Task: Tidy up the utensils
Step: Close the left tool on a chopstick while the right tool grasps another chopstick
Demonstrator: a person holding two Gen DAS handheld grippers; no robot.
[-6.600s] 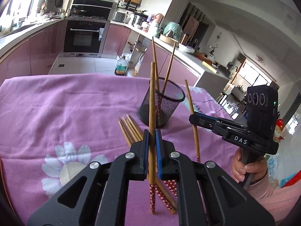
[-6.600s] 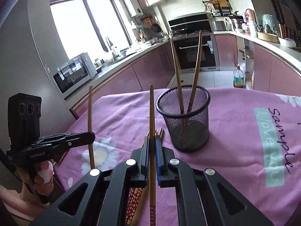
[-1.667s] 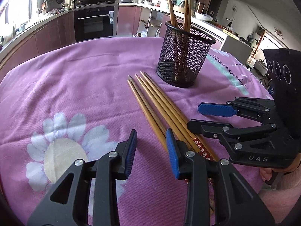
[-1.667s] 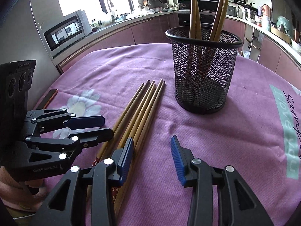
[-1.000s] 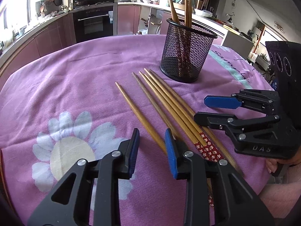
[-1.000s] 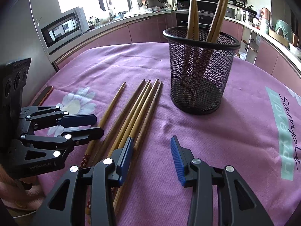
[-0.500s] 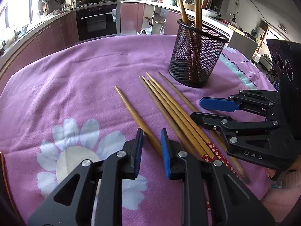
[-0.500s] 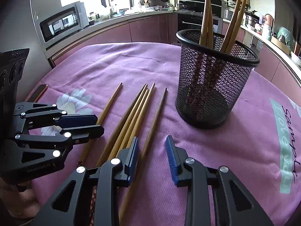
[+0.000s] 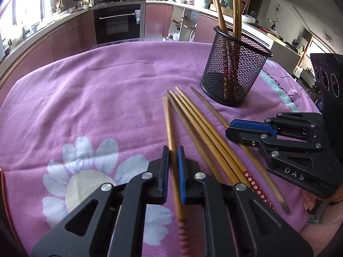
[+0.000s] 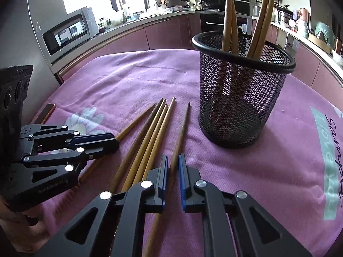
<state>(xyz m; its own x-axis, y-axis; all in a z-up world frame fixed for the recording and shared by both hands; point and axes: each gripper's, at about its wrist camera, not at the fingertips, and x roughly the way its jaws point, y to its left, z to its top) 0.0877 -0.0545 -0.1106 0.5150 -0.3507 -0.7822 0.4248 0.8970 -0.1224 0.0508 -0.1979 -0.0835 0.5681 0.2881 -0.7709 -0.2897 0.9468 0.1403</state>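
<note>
The left gripper (image 9: 173,156), black with blue pads, is closed narrow on a single brown wooden chopstick (image 9: 169,124) that lies on the pink cloth-covered table (image 9: 96,98); the stick runs between the pads and out past them toward the far edge, its red-patterned end blurred below the jaws. The right gripper (image 10: 172,162), of the same make, is likewise pinched on another brown wooden chopstick (image 10: 182,126), the one lying farthest to the right of the loose set, nearest the black wire-mesh cup (image 10: 240,94).

Between the two held sticks, three more wooden chopsticks (image 10: 150,137) lie flat on the cloth, close together and roughly parallel, tips pointing toward the far edge of the table. In the left wrist view one of them shows a red floral end (image 9: 255,184) toward the near edge. Each gripper appears in the other's camera: the right one just beside the loose sticks on the right, the left one on the left with a hand (image 10: 19,214) below it.

The mesh cup stands upright beyond the tips of the sticks, toward the far right part of the table, and holds four wooden chopsticks (image 10: 230,19) leaning against its rim. A white flower print (image 9: 85,171) marks the cloth near the left gripper, and a pale green band with black script (image 10: 330,162) lies by the right edge. A dark phone-like slab (image 10: 46,112) sits at the left edge. Beyond are pink kitchen cabinets (image 9: 70,38), a built-in black oven (image 9: 118,23) and a microwave (image 10: 68,32).
</note>
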